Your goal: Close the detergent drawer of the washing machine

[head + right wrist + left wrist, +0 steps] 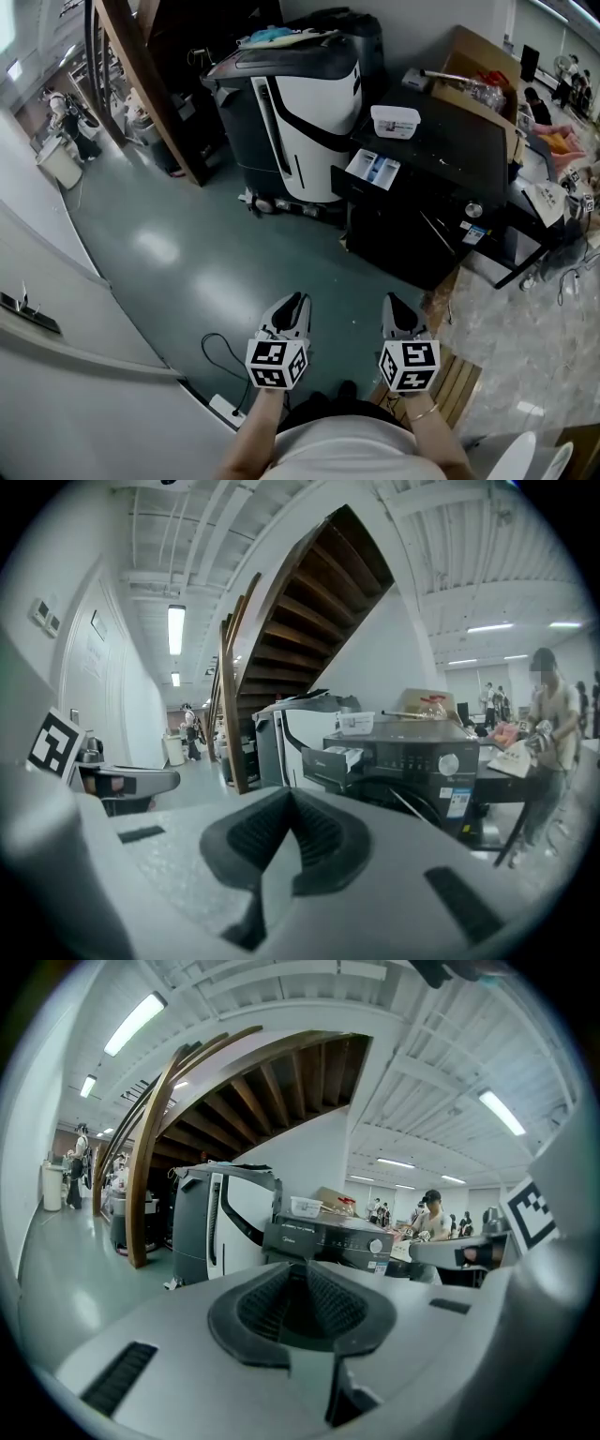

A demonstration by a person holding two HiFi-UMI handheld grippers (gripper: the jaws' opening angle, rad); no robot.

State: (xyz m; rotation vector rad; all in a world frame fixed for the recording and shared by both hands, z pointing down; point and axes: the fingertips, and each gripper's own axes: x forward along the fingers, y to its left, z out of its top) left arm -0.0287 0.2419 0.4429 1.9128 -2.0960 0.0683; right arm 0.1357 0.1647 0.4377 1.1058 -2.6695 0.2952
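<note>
The black washing machine (441, 178) stands ahead and to the right, with its white-lined detergent drawer (372, 170) pulled out at the upper left of its front. The right gripper view shows the same open drawer (339, 757) on the machine (412, 761), some way off. Both grippers are held low near my body, well short of the machine. My left gripper (293, 302) (302, 1274) has its jaws slightly apart with nothing between them. My right gripper (395, 302) (292, 799) is shut and empty. A white tub (395, 121) rests on the machine's top.
A large white-and-black appliance (300, 103) stands left of the washer, under a wooden staircase (150, 84). A cardboard box (478, 66) sits behind the washer and a cluttered table (544, 202) to its right. A black cable (220, 352) and a wooden pallet (459, 375) lie near my feet. A person (553, 724) stands at the right.
</note>
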